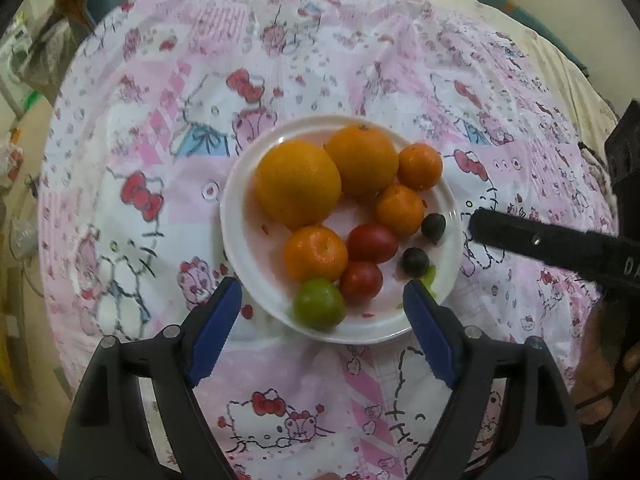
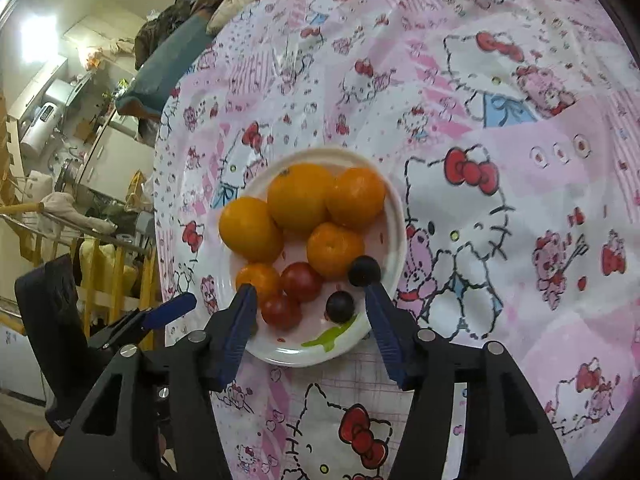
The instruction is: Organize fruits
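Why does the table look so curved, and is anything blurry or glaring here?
Left wrist view: fisheye bends the pink cartoon-print tablecloth into a dome; its far part is smeared, while the white round plate of fruit stays sharp. Right wrist view: same bulge, and a bright ceiling light glares at upper left.

One plate [image 1: 240, 240] holds two oranges [image 1: 298, 188], three mandarins [image 1: 316, 254], two tomatoes [image 1: 372, 243], two dark, perhaps grape-like, berries [image 1: 415, 262] and one lime [image 1: 319, 307].

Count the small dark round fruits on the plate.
2. One dark blue-black round berry lies near the white plate's right rim; the other sits just below it. None appears hidden.
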Motion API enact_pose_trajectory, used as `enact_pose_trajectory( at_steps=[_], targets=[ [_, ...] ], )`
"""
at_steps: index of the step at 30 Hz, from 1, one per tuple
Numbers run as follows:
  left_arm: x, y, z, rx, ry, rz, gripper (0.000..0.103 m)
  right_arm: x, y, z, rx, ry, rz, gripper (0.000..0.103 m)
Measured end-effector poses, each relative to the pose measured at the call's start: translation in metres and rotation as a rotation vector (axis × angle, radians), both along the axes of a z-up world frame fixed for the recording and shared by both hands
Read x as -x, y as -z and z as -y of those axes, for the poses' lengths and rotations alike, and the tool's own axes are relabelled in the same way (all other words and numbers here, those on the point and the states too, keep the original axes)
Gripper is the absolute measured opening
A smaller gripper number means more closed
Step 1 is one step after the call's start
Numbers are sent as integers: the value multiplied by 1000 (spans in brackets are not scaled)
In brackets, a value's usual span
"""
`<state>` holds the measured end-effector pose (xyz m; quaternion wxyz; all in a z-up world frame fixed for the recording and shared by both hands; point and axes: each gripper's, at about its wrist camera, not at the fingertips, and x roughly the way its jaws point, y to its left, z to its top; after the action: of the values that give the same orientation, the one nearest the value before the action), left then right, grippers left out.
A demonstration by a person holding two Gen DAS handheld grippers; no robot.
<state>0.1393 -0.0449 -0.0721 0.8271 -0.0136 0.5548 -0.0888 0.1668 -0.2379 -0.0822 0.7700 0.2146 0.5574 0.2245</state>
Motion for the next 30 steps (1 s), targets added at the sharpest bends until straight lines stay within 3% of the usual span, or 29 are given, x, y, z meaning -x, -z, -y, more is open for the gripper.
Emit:
enact_pose_trajectory(
  at_steps=[2,5,7,11,15,17,24,26,30],
  targets=[
    [3,-5,-1,-2,1,27,80,2,-8,3,-10,8,16,61],
    [8,-16,-6,-13,-40,79,80,8,-21,7,-10,24,50,72],
    [12,-23,-11,-26,-71,116,80,14,-30,9,2,30,80,75],
    [18,-37,-19,13,-90,153,81,30,-47,10,31,35,132,82],
    [33,-56,-17,-56,-88,222,82,50,-67,12,50,43,212,89],
    [42,-64,-17,-76,-75,249,88,61,-73,15,76,53,246,91],
    [73,-80,-29,-61,-73,275,98,96,-87,25,125,90,334,103],
    [82,-82,-34,-34,-82,280,102,105,-87,26,151,108,348,103],
    [101,-84,-41,-17,-113,289,102,122,-84,20,187,130,370,103]
  ],
)
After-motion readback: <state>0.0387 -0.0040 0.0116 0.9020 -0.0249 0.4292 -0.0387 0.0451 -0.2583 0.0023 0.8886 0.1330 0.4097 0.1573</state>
